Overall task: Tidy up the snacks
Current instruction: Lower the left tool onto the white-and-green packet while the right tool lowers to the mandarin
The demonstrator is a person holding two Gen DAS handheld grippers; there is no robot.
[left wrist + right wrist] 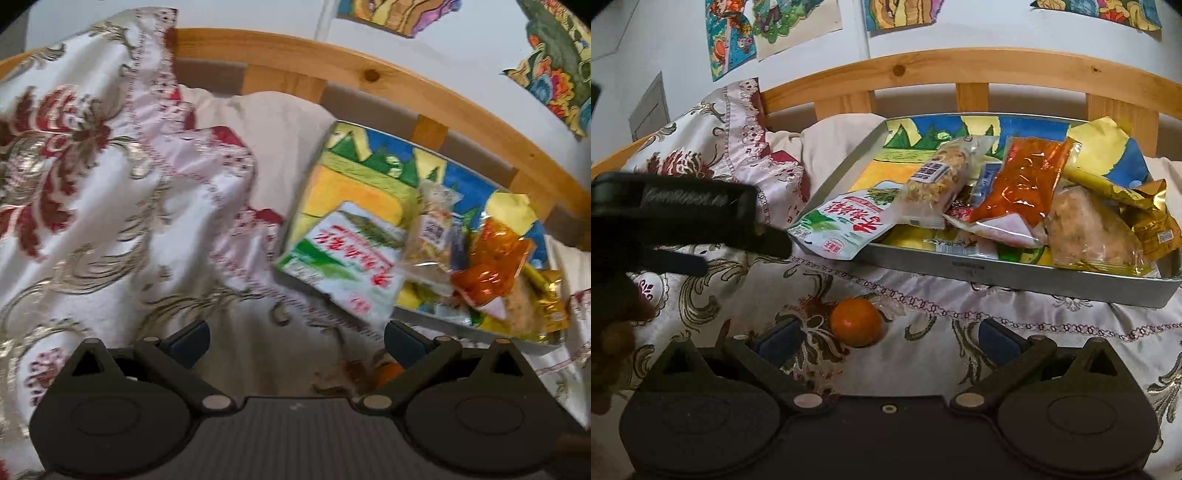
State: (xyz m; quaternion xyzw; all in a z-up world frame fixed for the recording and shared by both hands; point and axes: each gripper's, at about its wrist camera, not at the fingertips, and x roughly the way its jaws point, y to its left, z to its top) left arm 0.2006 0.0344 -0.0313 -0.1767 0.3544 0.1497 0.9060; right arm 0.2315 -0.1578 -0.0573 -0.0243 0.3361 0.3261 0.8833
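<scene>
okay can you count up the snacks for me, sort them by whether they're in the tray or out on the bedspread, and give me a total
Packets fully in the tray, as far as the pile shows: 4 (granola bar, orange-red packet, pale chunky packet, gold packet)
Packet hanging over the tray's rim: 1 (green-and-white packet)
Fruit on the bedspread: 1 (orange)
Total: 6; smaller packets underneath cannot be counted.

White wall (960, 33) w/ colourful drawings (731, 33); pine bed rail (960, 66); floral bedspread (92, 166), cream pillow (280, 125).
</scene>
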